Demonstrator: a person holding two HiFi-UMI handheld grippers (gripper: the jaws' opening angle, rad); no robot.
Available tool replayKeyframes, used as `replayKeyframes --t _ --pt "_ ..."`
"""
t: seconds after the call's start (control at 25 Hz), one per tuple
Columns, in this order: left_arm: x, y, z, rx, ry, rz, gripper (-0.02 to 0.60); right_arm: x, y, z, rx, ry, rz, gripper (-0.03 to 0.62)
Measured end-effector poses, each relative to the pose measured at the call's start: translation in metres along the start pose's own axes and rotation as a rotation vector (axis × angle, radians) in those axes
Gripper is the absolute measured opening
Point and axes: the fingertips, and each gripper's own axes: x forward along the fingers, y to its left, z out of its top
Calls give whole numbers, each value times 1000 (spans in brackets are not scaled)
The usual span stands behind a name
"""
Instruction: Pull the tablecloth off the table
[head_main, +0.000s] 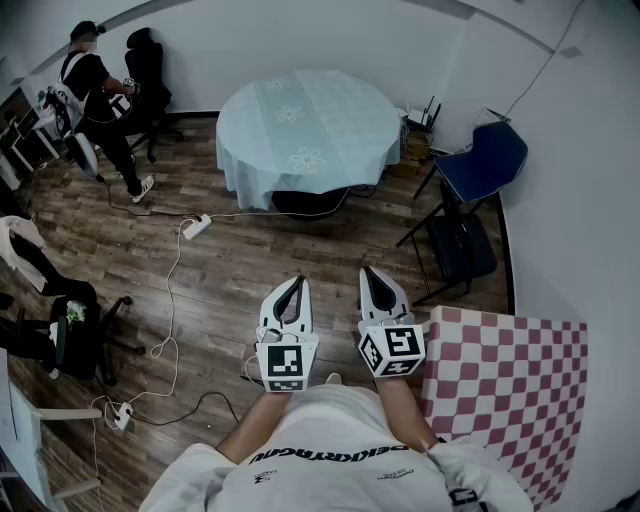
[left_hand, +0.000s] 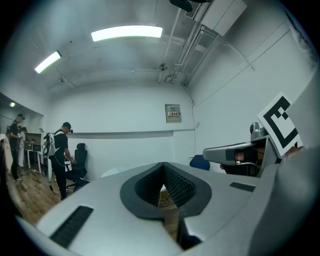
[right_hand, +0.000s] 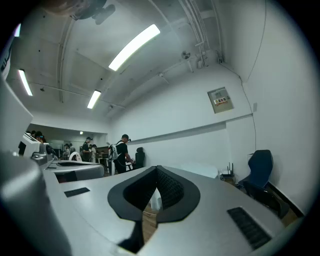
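A round table (head_main: 262, 190) stands across the room under a pale mint tablecloth (head_main: 305, 125) with flower prints; the cloth hangs down all round. My left gripper (head_main: 295, 283) and right gripper (head_main: 371, 273) are held side by side in front of my chest, level, both pointing toward that table and well short of it. Both are shut with nothing between their jaws. In the left gripper view the left gripper (left_hand: 163, 165) shows closed tips, and the right gripper (right_hand: 157, 168) looks the same in its own view.
A pink-and-white checked cloth (head_main: 505, 390) covers a surface at my right. A blue chair (head_main: 478, 165) and a dark seat (head_main: 460, 245) stand right of the round table. A power strip (head_main: 196, 226) and cables cross the wooden floor. A person (head_main: 100, 100) stands far left by an office chair (head_main: 148, 75).
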Motion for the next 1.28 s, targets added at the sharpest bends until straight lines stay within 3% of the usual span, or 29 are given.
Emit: replayKeyframes --t 0.32,0.6,0.88,1.12,1.28 --pt "26 -26 -1 2 -4 19 15 2 -39 1 35 -47 14 37" --pt "42 -43 4 -86 -42 83 15 -1 -64 -1 6 -53 37 37" --pt "52 -65 -18 -68 0 60 15 5 -84 -12 29 -32 57 37" --pt "99 -55 -24 -77 16 66 15 46 -110 -12 65 -26 65 37" --pt "156 -43 -29 -99 18 61 15 92 -136 -6 40 -6 73 37"
